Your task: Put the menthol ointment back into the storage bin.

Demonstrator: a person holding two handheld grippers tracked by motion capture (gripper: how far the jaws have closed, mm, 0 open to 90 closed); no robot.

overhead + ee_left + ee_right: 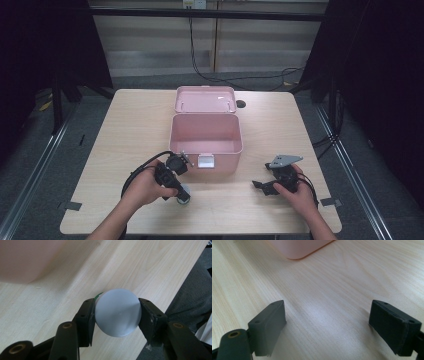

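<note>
No readable brand, label or text on anything in frame.

Left gripper (117,312): jaws about half spread, both pads pressed on the sides of a grey round-topped container (117,312). It has it clamped. The left gripper view looks straight down on the flat grey top; a thin green edge peeks out at the upper left of the disc, likely the body or a label underneath, too little showing to read. Wood table (140,267) under it, near the person's edge; dark fabric beyond that edge at right.

High view: same container (183,194) sits by the near edge of the table, left of centre, in front of and apart from the pink box (206,141). Left gripper (181,192) angles down onto it from the left hand (145,187). From here the grip contact is not resolvable; the left gripper view settles it.

Pink box: lid hinged back and open, interior looks bare, white latch on the front wall. The gripper views catch just a blurred pink corner (297,248).

Right gripper (261,186): on the table at right, held by the right hand (300,192), grey three-cornered plate on top. The right gripper view shows the jaws wide apart, nothing between them, plain wood below.
</note>
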